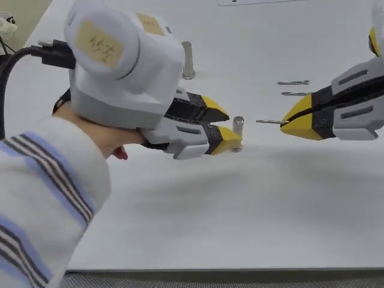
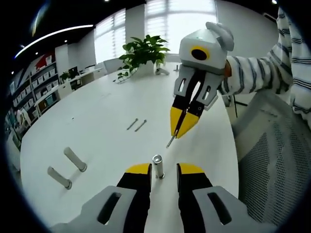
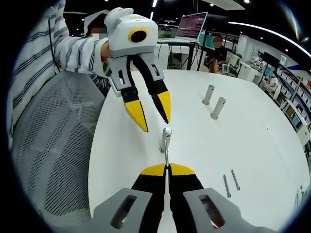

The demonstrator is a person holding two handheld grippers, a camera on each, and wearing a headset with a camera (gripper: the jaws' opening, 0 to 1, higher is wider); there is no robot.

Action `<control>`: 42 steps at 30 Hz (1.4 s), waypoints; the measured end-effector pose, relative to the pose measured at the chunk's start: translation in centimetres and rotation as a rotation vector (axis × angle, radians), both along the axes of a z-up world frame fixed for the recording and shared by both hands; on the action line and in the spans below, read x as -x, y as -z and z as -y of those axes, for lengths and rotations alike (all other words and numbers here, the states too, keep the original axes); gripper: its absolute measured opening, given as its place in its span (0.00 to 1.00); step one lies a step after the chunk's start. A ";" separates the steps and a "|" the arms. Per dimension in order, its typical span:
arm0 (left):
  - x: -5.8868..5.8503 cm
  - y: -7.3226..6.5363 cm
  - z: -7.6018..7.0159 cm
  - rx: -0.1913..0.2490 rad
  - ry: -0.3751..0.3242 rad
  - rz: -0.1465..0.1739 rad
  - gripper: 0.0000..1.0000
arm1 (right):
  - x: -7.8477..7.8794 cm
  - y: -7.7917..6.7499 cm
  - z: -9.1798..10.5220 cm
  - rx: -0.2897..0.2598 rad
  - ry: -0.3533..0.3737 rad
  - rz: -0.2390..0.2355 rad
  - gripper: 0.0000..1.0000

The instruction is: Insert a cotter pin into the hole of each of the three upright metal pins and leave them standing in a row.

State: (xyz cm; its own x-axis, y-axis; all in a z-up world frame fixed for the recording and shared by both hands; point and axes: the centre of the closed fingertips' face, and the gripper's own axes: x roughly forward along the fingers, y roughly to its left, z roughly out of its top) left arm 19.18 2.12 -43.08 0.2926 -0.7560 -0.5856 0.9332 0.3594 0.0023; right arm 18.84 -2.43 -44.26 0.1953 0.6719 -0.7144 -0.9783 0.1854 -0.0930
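Bracketing the nearest upright metal pin (image 1: 238,127), the left gripper (image 1: 231,126) has its jaws released, one yellow tip on each side. The left gripper view shows a gap on both sides, so the pin stands free on the white worktop (image 1: 198,204), not clamped. Just beyond, the right gripper (image 1: 287,123) has its jaws clenched on a cotter pin (image 1: 269,122), held level with its free end aimed at the pin's top and just short of it.

I cannot make out the cross-hole or which way it faces. If the tip meets solid metal, the push would likely tip or slide the unheld pin. The thin cotter pin could also swivel in its narrow grip.

Farther off, two spare cotter pins (image 1: 293,83) lie side by side on the worktop. Past them, the right gripper view shows two other metal pins (image 3: 217,108) standing close together, both without cotter pins.

A tan sticker (image 1: 99,42) on the left gripper's housing carries handwritten marks I cannot read.
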 end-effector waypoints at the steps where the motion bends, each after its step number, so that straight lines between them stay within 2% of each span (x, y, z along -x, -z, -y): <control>1: -0.2 0.1 0.0 -0.001 -0.005 -0.002 0.17 | -0.1 0.2 0.0 0.007 -0.002 -0.010 0.00; 11: -1.3 0.4 0.5 -0.002 0.007 0.006 0.13 | -0.7 1.0 -0.6 0.027 -0.013 -0.035 0.00; 12: -1.4 0.4 0.6 -0.002 0.009 0.005 0.12 | -1.2 1.1 -0.5 0.026 -0.015 -0.036 0.00; 18: -1.3 0.4 1.0 0.000 0.023 0.006 0.06 | -1.0 0.8 -0.9 0.013 -0.024 -0.035 0.00; 20: -1.3 0.4 1.0 -0.011 0.027 0.021 0.06 | -0.8 0.7 -0.9 0.013 -0.030 -0.032 0.00; 27: -1.1 0.5 1.0 -0.022 0.044 0.031 0.06 | -0.5 0.8 -1.2 0.011 -0.041 -0.042 0.00; 34: -1.2 0.5 1.0 -0.024 0.040 0.016 0.05 | -0.7 0.8 -2.0 0.006 -0.059 -0.040 0.00; 38: -1.1 0.6 1.1 -0.012 0.037 -0.006 0.05 | -0.6 0.8 -2.6 -0.010 -0.067 -0.046 0.00; 42: -1.2 0.7 1.1 -0.011 0.036 -0.010 0.05 | -0.5 0.8 -3.2 -0.033 -0.075 -0.048 0.00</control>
State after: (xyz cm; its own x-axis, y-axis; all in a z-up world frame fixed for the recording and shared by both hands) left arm 20.35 0.98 -43.73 0.2594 -0.7594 -0.5967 0.9455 0.3255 -0.0032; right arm 19.37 0.73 -45.02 0.1099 0.7070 -0.6986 -0.9927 0.1137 -0.0411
